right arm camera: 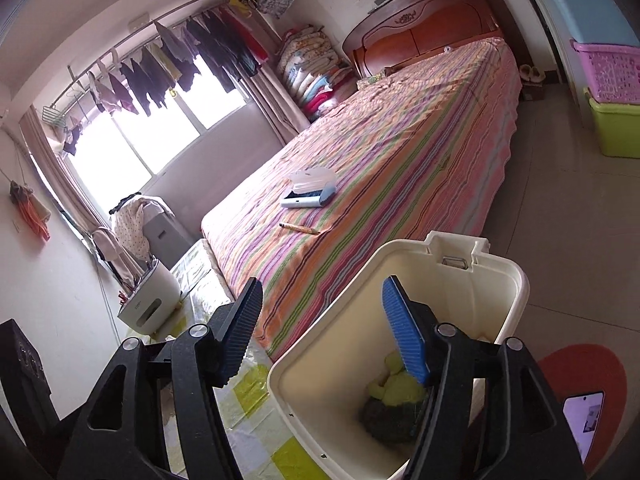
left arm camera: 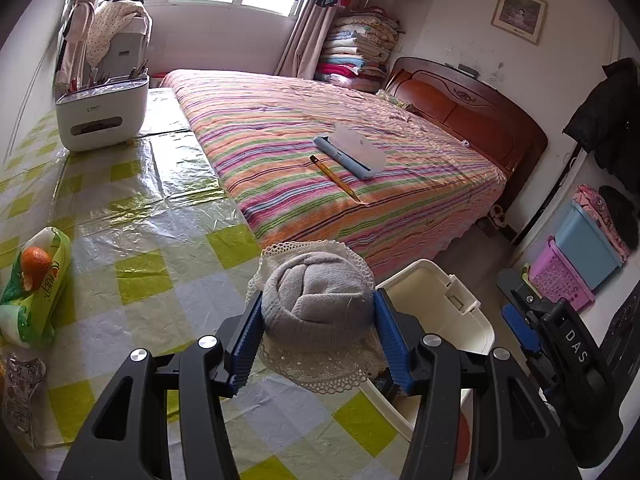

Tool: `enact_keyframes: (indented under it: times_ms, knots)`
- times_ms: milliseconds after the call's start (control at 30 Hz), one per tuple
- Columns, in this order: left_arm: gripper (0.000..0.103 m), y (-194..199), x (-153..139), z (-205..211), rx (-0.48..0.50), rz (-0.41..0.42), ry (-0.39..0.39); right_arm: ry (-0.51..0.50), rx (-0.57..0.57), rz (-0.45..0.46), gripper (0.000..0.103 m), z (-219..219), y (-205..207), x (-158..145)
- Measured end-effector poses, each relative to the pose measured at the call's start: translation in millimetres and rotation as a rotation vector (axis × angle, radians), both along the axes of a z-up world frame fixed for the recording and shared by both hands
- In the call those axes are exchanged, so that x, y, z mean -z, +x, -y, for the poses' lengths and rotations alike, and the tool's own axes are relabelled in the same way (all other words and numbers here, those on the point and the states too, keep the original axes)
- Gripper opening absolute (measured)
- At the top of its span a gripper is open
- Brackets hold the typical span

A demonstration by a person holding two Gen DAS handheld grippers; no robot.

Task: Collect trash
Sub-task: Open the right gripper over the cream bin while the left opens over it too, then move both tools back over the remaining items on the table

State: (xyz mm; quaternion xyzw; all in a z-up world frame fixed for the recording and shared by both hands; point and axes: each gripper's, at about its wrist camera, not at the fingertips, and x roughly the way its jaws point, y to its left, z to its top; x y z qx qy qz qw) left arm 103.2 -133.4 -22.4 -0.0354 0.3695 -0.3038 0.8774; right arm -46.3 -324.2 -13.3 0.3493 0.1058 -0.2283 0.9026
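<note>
My left gripper (left arm camera: 318, 297) is shut on a rolled grey knit bundle (left arm camera: 312, 276) with white lace trim, held above the table's edge beside the cream trash bin (left arm camera: 440, 292). In the right wrist view my right gripper (right arm camera: 322, 283) is open with nothing between its blue pads, hanging over the open bin (right arm camera: 516, 280). A yellow-green scrap (right arm camera: 400, 386) and a dark round lump (right arm camera: 386, 420) lie at the bin's bottom. The right gripper (left arm camera: 524, 318) also shows at the right edge of the left wrist view.
The green-checked table (left arm camera: 160, 240) carries a tissue pack (left arm camera: 28, 312) with an orange peel (left arm camera: 35, 261) on it, a crumpled wrapper (left arm camera: 20, 392) and a white organiser box (left arm camera: 100, 116). On the striped bed (left arm camera: 320, 120) lie a pencil (left arm camera: 334, 178) and a blue case (left arm camera: 352, 152). A phone (right arm camera: 584, 416) rests on a red stool.
</note>
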Motion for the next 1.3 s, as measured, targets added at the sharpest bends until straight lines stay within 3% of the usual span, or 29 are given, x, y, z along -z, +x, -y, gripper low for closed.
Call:
enact_keyframes:
  times_ms: [267, 567, 667, 767, 1033, 1300]
  knots:
    - [0.052, -1, 13, 40, 0.102, -0.046, -0.012, -0.027, 0.098, 0.155, 0.067, 12, -32, -16]
    - [0.058, -13, 19, 71, 0.196, -0.055, 0.007, -0.007, 0.103, 0.184, 0.070, 18, -38, -13]
    - [0.074, -18, 17, 72, 0.165, -0.009, 0.018, -0.025, 0.106, 0.192, 0.071, 14, -40, -15]
    - [0.079, -18, 10, 64, 0.138, 0.024, 0.016, -0.021, 0.104, 0.191, 0.073, 15, -39, -14]
    - [0.080, -7, -4, 11, -0.009, 0.046, -0.031, -0.027, 0.054, 0.163, 0.080, 3, -27, -12]
    - [0.080, -4, -9, -33, -0.086, 0.047, -0.032, -0.038, -0.028, 0.108, 0.083, -18, -5, -8]
